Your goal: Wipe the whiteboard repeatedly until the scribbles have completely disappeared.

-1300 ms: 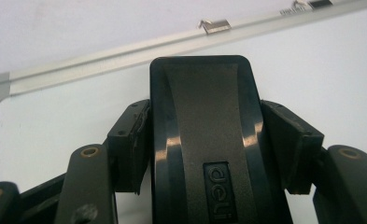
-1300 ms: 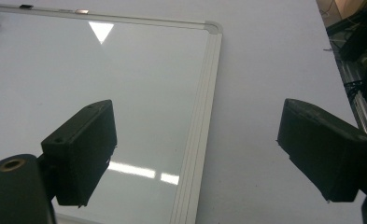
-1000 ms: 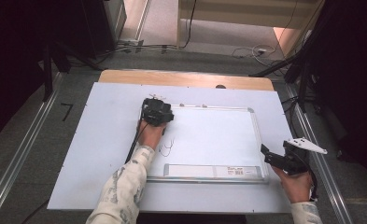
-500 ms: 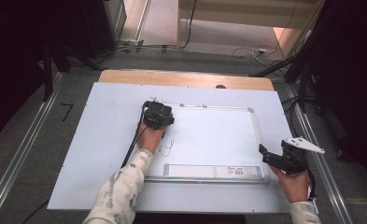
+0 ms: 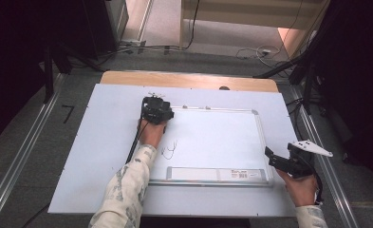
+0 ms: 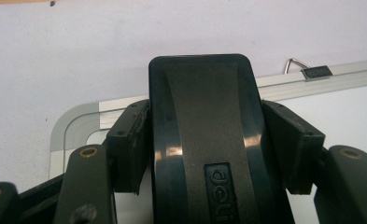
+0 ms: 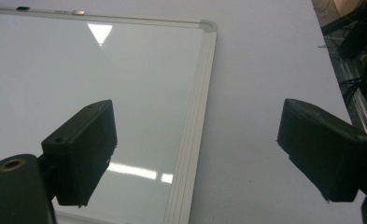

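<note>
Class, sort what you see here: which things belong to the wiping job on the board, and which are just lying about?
In the job:
- left gripper, shut on the black plastic board eraser
- white metal-framed whiteboard
- black scribble marks on it

Lying about:
- right gripper, open and empty by the board's edge
- black binder clip on the frame
- pale table sheet
- floor cables

The eraser (image 6: pixel 202 140) sits on the whiteboard's (image 5: pixel 222 137) far left corner, the whiteboard on the table (image 5: pixel 103 142).

eraser (image 6: pixel 202 140) cut off below (left gripper view), board scribbles (image 5: pixel 170 150) illegible
</note>
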### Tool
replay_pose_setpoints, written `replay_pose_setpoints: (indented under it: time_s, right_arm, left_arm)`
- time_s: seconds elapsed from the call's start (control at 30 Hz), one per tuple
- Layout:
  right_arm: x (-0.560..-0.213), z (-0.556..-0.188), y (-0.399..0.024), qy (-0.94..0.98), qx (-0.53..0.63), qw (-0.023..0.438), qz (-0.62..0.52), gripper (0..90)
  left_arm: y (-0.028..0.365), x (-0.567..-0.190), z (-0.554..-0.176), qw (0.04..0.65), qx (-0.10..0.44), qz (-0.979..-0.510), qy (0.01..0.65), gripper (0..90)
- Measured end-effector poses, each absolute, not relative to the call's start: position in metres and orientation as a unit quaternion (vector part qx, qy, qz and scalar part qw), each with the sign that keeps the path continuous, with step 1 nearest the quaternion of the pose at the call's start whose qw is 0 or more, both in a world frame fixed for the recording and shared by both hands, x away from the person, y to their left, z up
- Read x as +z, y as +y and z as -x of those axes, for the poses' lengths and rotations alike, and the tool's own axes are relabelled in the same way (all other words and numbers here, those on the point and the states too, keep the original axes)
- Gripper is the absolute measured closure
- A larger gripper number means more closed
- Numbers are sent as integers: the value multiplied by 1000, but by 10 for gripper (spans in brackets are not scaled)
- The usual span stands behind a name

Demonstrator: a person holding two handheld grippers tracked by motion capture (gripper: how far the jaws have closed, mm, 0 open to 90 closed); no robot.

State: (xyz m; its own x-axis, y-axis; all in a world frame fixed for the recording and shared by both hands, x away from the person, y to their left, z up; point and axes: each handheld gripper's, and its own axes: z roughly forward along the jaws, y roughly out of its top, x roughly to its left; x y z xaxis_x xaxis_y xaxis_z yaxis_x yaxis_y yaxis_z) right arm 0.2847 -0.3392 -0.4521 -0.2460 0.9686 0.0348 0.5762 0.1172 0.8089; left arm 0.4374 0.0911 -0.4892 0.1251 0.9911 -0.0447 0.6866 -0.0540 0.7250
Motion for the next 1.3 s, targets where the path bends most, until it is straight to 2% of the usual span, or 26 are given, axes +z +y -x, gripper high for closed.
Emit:
replay_pose_setpoints:
  time_s: [0.23, 0.37, 0.6, 0.8, 1.0, 1.3]
  right_arm:
    - [-452, -286, -338, 699, 369, 266, -552, 105]
    - [-452, -285, -340, 698, 369, 267, -553, 105]
    - [-452, -283, -340, 697, 368, 268, -554, 105]
    - [-452, -285, -337, 699, 367, 267, -553, 106]
    - [-453, -285, -336, 700, 365, 267, -553, 106]
    - [-453, -286, -331, 704, 362, 268, -549, 106]
  left_arm:
    - [57, -489, -432, 320, 231, -715, 577, 384]
    - [64, -488, -426, 312, 229, -722, 573, 384]
    - [98, -489, -425, 310, 231, -696, 605, 380]
    - [81, -489, -415, 314, 224, -717, 581, 382]
    - [61, -490, -378, 324, 207, -751, 536, 383]
    - [60, -491, -346, 325, 204, -756, 531, 384]
